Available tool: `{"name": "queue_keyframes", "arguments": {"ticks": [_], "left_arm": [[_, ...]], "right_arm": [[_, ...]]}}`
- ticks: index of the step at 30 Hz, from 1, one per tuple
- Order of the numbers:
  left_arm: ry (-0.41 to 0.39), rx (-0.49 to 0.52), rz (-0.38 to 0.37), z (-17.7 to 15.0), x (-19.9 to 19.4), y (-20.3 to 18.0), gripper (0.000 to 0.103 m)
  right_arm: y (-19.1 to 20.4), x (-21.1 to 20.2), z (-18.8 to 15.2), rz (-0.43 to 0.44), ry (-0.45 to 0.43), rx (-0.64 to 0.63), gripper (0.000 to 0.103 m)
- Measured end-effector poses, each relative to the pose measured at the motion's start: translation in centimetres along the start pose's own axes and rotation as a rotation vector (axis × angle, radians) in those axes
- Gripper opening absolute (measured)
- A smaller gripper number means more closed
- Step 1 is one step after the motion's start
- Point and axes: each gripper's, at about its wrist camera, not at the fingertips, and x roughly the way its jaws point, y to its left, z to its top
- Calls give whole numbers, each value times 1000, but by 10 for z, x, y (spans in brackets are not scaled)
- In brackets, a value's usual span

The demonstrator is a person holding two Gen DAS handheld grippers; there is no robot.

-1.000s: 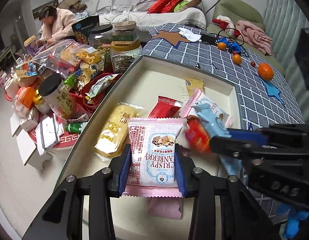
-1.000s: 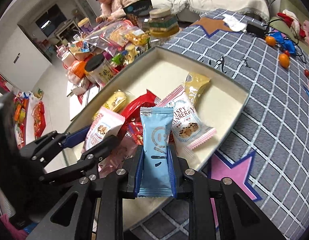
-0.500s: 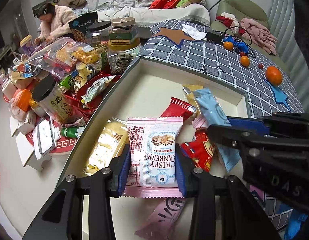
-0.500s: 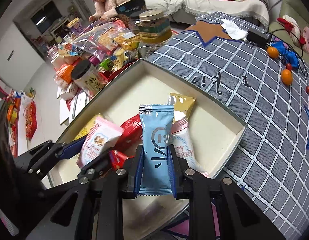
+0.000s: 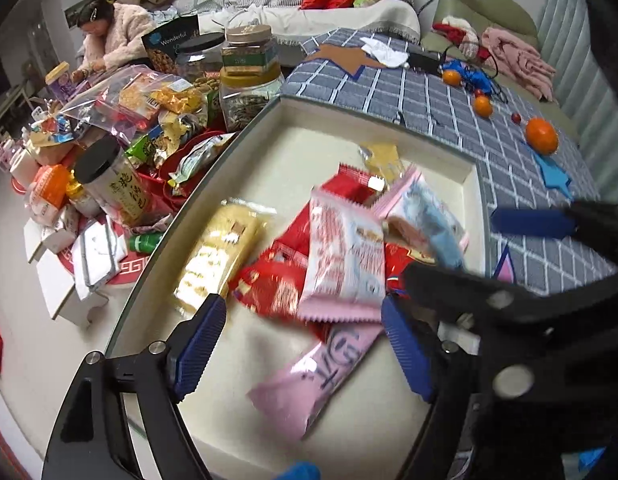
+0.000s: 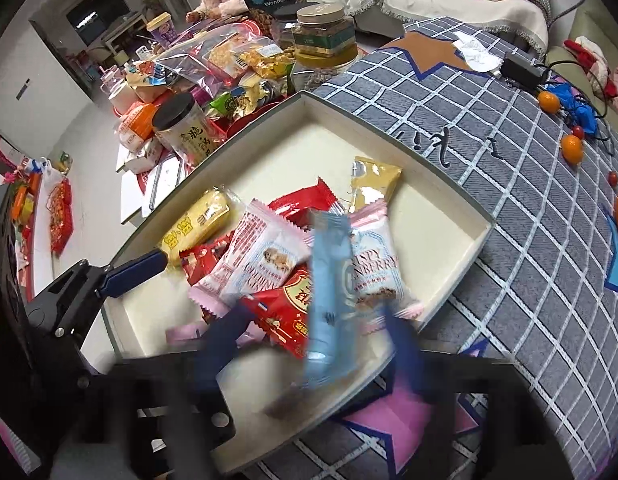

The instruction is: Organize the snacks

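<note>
A cream tray (image 5: 293, 160) (image 6: 309, 148) with a grey-green rim holds a pile of wrapped snacks. My left gripper (image 5: 301, 344) hangs over its near end with its jaws opening. The pink-and-white cranberry packet (image 5: 345, 256) (image 6: 257, 264) lies blurred on the pile just beyond the pads, free of them. My right gripper (image 6: 313, 344) is blurred and its jaws are opening too. The light blue packet (image 6: 329, 280) (image 5: 429, 224) stands loose between the fingers, touched by neither pad. A yellow packet (image 5: 217, 252), red packets (image 6: 285, 312) and a long pink packet (image 5: 321, 368) also lie in the tray.
Left of the tray is a crowd of jars (image 5: 249, 76), zip bags of snacks (image 5: 141, 100) and small boxes. The tray sits on a grey checked mat (image 5: 429, 100) with oranges (image 5: 541, 136) and cables. A person in a fuzzy pink jacket (image 5: 117, 44) sits at the back left.
Both grippers were shut on their packets and now stand wide apart. The cranberry packet has dropped onto the pile. The blue packet has slipped free and leans over the tray.
</note>
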Motion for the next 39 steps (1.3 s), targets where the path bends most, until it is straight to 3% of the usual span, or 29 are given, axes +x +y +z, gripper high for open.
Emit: {"name": "queue_keyframes", "arguments": {"ticks": [3,4,10,14,19,39], "left_arm": [[-15,6,40,-6,-5,-1,93],[-18,3,33,-7,-7,0,94],[-60,-3,47,-14,-25,2,94],[21,-16,-9,-19,-24,4,94],[54,-9,40,-29,-24,3,94],[46,-12,46,-43,-35,4,94]], "right_arm": [[0,-5,-3,-12,1,4,89],[0,-6,-4,-20,4,13,103],[-1,-18,-12,2,-22,25,103],[3,-29,-17,9,-38,16,103],[9,-33,-22,-7,-23,-5,103],[9,-33,-43,-28,1,-1,103]]}}
